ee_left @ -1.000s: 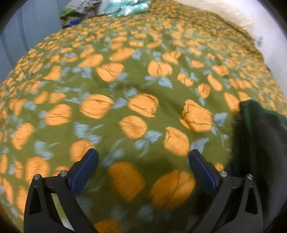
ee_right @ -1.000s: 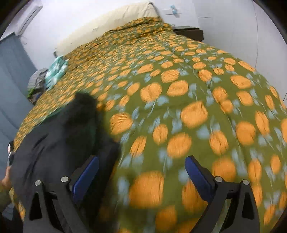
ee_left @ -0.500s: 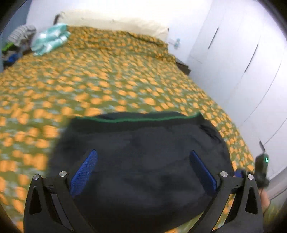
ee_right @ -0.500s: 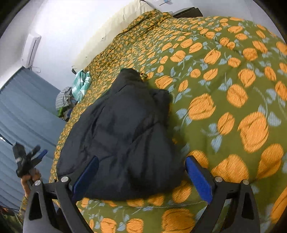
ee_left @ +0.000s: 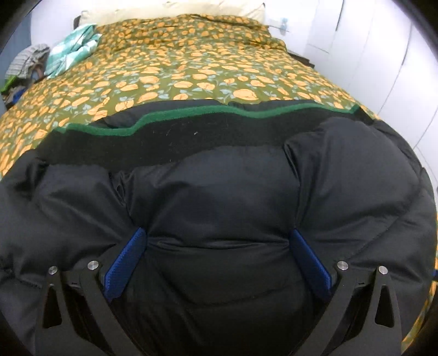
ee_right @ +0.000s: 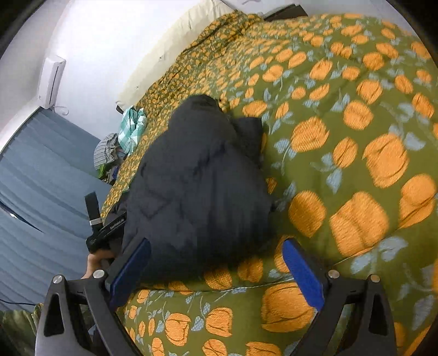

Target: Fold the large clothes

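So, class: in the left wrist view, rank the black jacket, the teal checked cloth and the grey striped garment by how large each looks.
1. Black jacket, though it lies closest to the camera.
2. Teal checked cloth.
3. Grey striped garment, only slightly smaller, so that order is unsure.

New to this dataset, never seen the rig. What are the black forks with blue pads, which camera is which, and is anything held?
No robot arm here: a person holds a two-finger gripper in each hand, each carrying a fisheye camera that looks along its fingers.

The left wrist view shows the left gripper open, its blue pads pressed into a black puffer jacket with a green-edged lining.

The right wrist view shows the right gripper open above the jacket's near edge, holding nothing.

The jacket lies on a green bedspread with orange flowers. A teal checked cloth lies near the pillows.
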A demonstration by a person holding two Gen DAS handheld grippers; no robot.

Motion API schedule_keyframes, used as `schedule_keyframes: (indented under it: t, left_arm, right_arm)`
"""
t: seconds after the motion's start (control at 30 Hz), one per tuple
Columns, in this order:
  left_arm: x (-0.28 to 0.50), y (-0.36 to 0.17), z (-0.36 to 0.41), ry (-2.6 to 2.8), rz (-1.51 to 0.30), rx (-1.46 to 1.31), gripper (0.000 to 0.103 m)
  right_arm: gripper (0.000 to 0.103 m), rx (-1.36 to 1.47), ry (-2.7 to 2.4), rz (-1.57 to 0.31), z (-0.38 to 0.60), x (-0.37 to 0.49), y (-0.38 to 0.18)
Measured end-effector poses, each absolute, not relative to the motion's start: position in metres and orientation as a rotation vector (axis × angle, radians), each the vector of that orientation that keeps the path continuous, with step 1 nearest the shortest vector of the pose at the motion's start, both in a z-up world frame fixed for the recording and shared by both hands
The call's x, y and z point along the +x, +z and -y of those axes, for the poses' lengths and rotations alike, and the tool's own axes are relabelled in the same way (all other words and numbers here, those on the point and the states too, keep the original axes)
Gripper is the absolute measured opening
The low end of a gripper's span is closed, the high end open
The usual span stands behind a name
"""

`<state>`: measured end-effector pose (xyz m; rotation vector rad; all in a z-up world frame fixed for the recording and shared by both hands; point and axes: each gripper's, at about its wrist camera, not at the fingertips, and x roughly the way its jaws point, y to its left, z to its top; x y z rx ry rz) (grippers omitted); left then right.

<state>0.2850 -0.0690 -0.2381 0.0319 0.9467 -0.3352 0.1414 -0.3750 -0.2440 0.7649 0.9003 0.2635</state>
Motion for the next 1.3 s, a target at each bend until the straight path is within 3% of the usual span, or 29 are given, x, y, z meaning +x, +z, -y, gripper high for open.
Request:
schedule_keyframes:
  t: [0.27, 0.6, 0.8, 0.9, 0.97, 1.0, 1.07, 1.13, 1.3]
  left_arm:
    - [0.242, -0.191, 0.048, -0.381, -0.958, -0.026, 0.102]
    - [0.220, -0.251, 0.073, -0.342, -0.937, 0.171, 0.102]
    - [0.211, -0.216, 0.061, -0.352, -0.962, 0.136, 0.097]
    - [0.192, -0.194, 0.059, -0.427, -0.902, 0.076, 0.101]
    - [0.193, -0.210, 0.074, -0.470, -0.956, 0.126, 0.101]
    - [0.194, -0.227, 0.085, -0.481, -1.002, 0.193, 0.102]
    - [0.192, -0.231, 0.090, -0.476, -0.980, 0.250, 0.102]
    - [0.202, -0.215, 0.084, -0.486, -1.027, 0.180, 0.099]
    - [0.235, -0.114, 0.090, -0.597, -0.915, 0.130, 0.099]
  right_arm:
    - [0.100, 0.816, 0.235, -0.848, 0.368, 0.163, -0.256]
    - [0.100, 0.886, 0.196, -0.840, 0.368, 0.186, -0.271]
    - [0.103, 0.945, 0.216, -0.847, 0.360, 0.196, -0.278]
    - [0.103, 0.998, 0.206, -0.834, 0.362, 0.198, -0.282]
    - [0.102, 1.058, 0.174, -0.842, 0.365, 0.204, -0.290]
    - [0.099, 1.092, 0.154, -0.811, 0.366, 0.205, -0.290]
    - [0.056, 1.067, 0.126, -0.783, 0.364, 0.203, -0.281]
    - [0.040, 0.929, 0.135, -0.737, 0.354, 0.200, -0.252]
    - [0.038, 0.536, 0.192, -0.631, 0.301, 0.192, -0.180]
